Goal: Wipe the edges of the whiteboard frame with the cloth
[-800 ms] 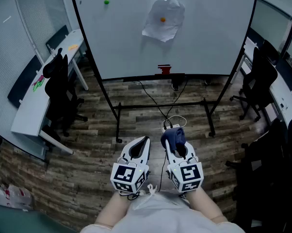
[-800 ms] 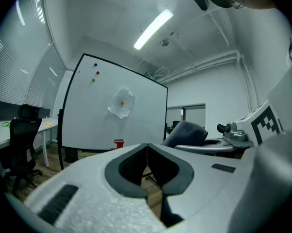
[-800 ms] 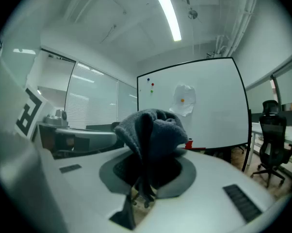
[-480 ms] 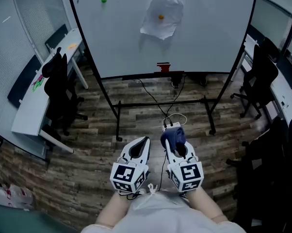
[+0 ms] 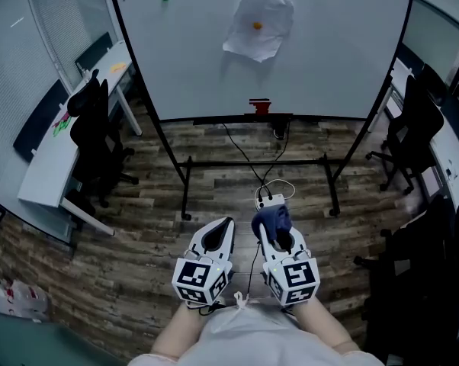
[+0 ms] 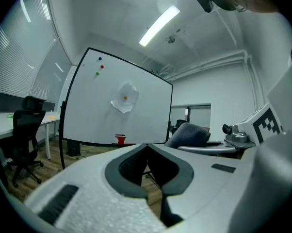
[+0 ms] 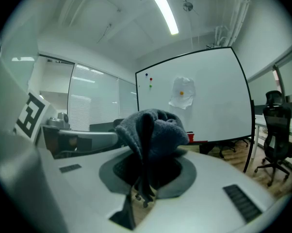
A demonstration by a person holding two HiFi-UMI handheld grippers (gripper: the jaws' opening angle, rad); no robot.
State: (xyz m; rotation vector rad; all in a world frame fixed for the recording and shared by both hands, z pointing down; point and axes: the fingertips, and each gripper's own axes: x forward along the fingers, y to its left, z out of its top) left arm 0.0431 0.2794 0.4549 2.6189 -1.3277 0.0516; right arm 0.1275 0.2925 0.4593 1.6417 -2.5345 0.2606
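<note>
A tall whiteboard (image 5: 336, 44) on a black wheeled stand (image 5: 256, 162) rises ahead of me, its black frame (image 5: 134, 75) running down both sides and along the bottom. A crumpled white sheet (image 5: 258, 25) is pinned near its top middle. Low in the head view, my right gripper (image 5: 272, 221) is shut on a dark blue-grey cloth (image 5: 271, 218), bunched above the jaws (image 7: 153, 130). Beside it my left gripper (image 5: 224, 223) is shut with nothing in it, its tips meeting (image 6: 147, 145). Both grippers are held well short of the board.
A red eraser (image 5: 259, 107) sits on the board's bottom tray. Cables and a white power strip (image 5: 269, 200) lie on the wooden floor under the stand. Black office chairs (image 5: 92, 132) and a white desk (image 5: 65, 139) are at the left; more chairs (image 5: 414, 124) stand at the right.
The view has shifted slightly, so the board sits a little higher and to the right. Both grippers keep their places and their grip.
</note>
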